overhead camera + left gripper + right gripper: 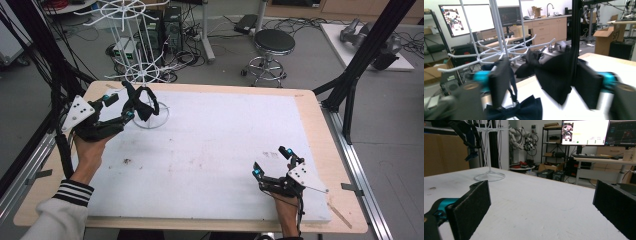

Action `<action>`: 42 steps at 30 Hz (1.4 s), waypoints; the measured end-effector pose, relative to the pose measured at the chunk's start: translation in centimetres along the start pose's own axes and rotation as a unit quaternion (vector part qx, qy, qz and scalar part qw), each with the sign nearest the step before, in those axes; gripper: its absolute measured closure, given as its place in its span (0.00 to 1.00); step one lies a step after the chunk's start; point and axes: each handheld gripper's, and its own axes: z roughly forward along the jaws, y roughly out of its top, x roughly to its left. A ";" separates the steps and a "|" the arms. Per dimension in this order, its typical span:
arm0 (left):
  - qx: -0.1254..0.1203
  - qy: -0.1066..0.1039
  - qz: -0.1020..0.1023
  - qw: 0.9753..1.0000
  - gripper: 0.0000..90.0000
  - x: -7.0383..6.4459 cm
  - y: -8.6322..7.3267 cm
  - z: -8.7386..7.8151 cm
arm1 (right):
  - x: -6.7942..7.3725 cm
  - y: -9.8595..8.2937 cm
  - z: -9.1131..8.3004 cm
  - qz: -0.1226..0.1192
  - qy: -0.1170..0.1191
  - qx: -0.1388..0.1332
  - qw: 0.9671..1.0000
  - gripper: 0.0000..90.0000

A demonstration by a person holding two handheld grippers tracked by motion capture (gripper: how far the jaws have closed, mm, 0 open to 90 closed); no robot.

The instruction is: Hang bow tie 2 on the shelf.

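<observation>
A white wire rack [134,45] stands on the white mat [220,145] at the back left. A black bow tie [143,106] with its strap looped hangs beside the rack's pole, just above the base ring. My left gripper [120,106] is raised next to it. In the left gripper view the jaws of the left gripper [542,85] stand wide apart around the black bow tie [554,77], with a gap on the left side. A dark navy bow tie [524,110] lies lower down by the pole. My right gripper [272,161] rests open on the mat at the front right, nothing between its pads [471,207].
The rack's thin arms [499,47] spread out above and behind the ties. Its round base [489,176] sits far across the mat from the right gripper. A black frame post [367,47] rises at the table's right back corner, and a stool [273,42] stands behind the table.
</observation>
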 end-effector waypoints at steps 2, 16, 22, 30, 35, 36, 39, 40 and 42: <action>0.000 0.000 0.000 1.000 0.28 0.2 0.0 -0.1 | 0.0 0.0 0.0 0.002 -0.001 0.000 1.000 0.01; 0.002 -0.053 -0.023 0.998 0.14 0.3 -0.9 -1.8 | 0.1 -0.4 0.1 -0.003 -0.010 0.002 1.000 0.01; -0.007 -0.079 -0.016 0.997 0.14 -0.2 -2.4 -3.9 | 0.1 -0.6 0.2 -0.006 -0.015 0.010 1.000 0.01; -0.006 -0.087 -0.036 0.996 0.14 -0.3 -6.3 -5.7 | -0.1 -1.2 0.3 -0.002 -0.020 0.013 1.000 0.01; -0.010 -0.083 -0.045 0.995 0.14 -0.8 -8.5 -6.1 | -0.2 -1.3 0.3 0.002 -0.021 0.014 1.000 0.01; -0.012 -0.081 -0.048 0.995 0.14 -0.8 -8.8 -6.2 | -0.1 -1.3 0.4 0.005 -0.019 0.017 1.000 0.01; -0.014 -0.081 -0.049 0.995 0.14 -1.1 -9.7 -6.2 | -0.2 -1.3 0.5 0.001 -0.016 0.015 1.000 0.01; -0.012 -0.082 -0.049 0.995 0.14 -1.2 -9.9 -6.1 | -0.2 -1.3 0.5 0.000 -0.015 0.015 1.000 0.01; -0.009 -0.086 -0.047 0.995 0.14 -1.5 -10.3 -6.0 | -0.2 -1.3 0.5 0.002 -0.015 0.016 1.000 0.01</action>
